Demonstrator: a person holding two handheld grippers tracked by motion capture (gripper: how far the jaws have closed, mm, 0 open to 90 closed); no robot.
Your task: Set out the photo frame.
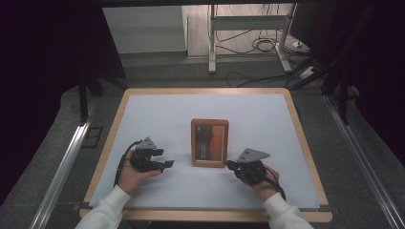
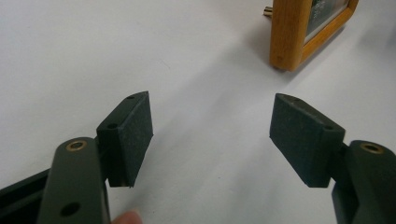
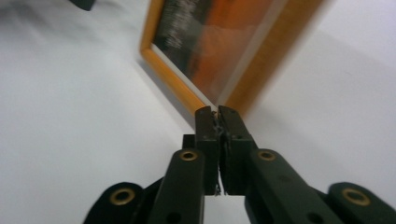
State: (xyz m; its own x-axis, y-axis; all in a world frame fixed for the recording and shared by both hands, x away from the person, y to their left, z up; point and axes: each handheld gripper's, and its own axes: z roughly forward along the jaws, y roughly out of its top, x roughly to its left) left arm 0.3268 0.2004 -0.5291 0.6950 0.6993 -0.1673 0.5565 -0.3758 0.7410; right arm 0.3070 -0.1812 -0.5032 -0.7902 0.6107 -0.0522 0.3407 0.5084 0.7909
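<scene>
Frame corner just beyond closed right jaws

A frame lies flat near the middle of the tabletop. The left tongs sit on the tabletop left of the frame, apart from it. The right tongs sit just beside the frame's near right corner.

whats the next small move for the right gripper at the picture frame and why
Probably open the right gripper a little before going further. Its jaws stand nearly together with nothing between them, tips right at the near corner of the wooden picture frame, which lies flat on the white mat. Shut like that it cannot take the frame's edge. The left gripper waits open, short of the frame.
</scene>
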